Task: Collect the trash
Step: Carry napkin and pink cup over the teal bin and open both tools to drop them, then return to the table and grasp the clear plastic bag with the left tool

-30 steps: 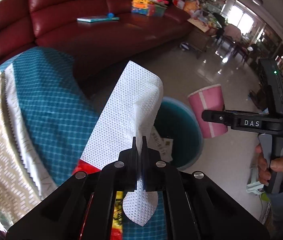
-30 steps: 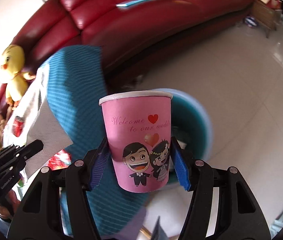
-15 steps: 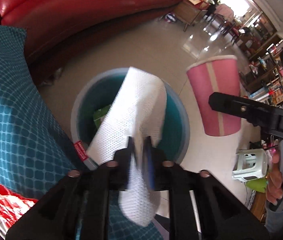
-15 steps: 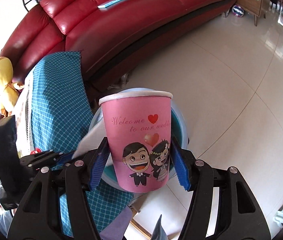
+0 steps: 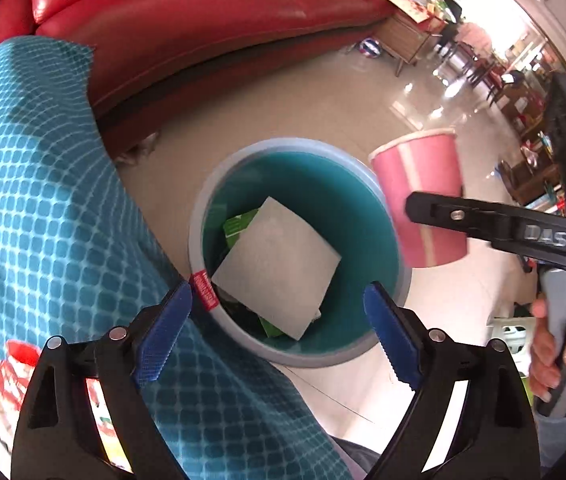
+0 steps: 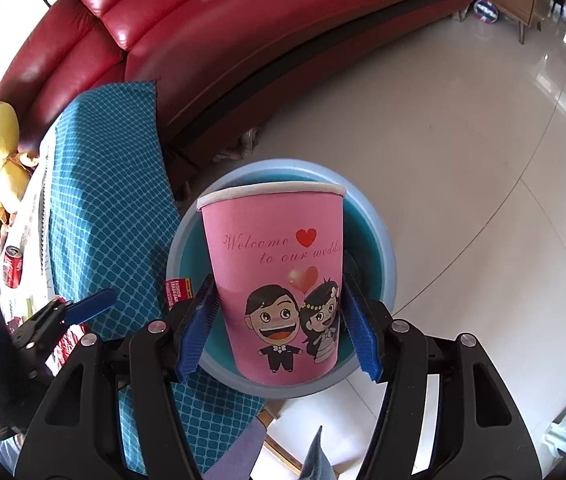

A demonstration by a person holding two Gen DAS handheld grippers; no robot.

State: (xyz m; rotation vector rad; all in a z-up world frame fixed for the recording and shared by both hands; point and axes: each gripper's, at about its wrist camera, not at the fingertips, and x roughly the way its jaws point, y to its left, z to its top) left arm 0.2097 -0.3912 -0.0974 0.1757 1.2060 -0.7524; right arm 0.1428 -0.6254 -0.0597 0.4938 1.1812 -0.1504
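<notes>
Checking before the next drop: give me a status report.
Left gripper opening, empty. Napkin in bin. Right gripper holds pink cup over bin. Nothing blocking.

The cup [image 6: 279,280] between the right tongs [image 6: 279,332] is matt printed paper with a rolled rim. Below the left tongs [image 5: 279,328], the bin [image 5: 203,216] looks smooth plastic; a matt white paper napkin [image 5: 279,268] lies inside. Left of both tongs, woven checked cloth [image 5: 43,200]. Beyond, the sofa [image 6: 243,40] is glossy red leather; the floor [image 6: 443,140] is polished tile. The tongs' pads [image 5: 163,332] are ridged blue rubber.
</notes>
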